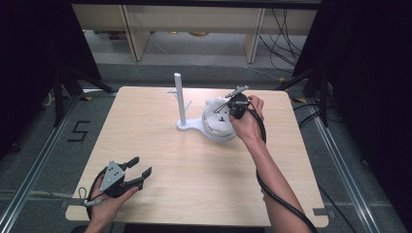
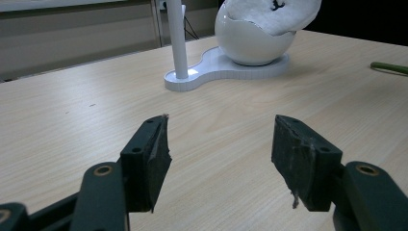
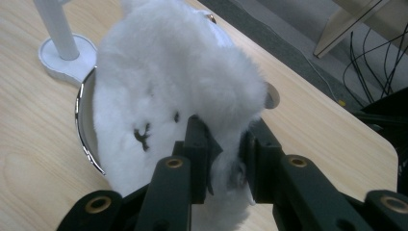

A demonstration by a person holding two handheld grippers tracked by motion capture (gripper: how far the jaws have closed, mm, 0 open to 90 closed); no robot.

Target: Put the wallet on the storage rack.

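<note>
1. The right gripper was clamped on the white plush, resting in the bowl at the table's one o'clock.
2. The left gripper sat apart, idle, at seven o'clock.
3. Plush seemingly not yet lifted clear.

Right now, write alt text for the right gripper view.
The right gripper pinches the edge of a fluffy white cloth lying in a white bowl. The bowl sits on a light wooden table, with a white post on its base beside it.
</note>
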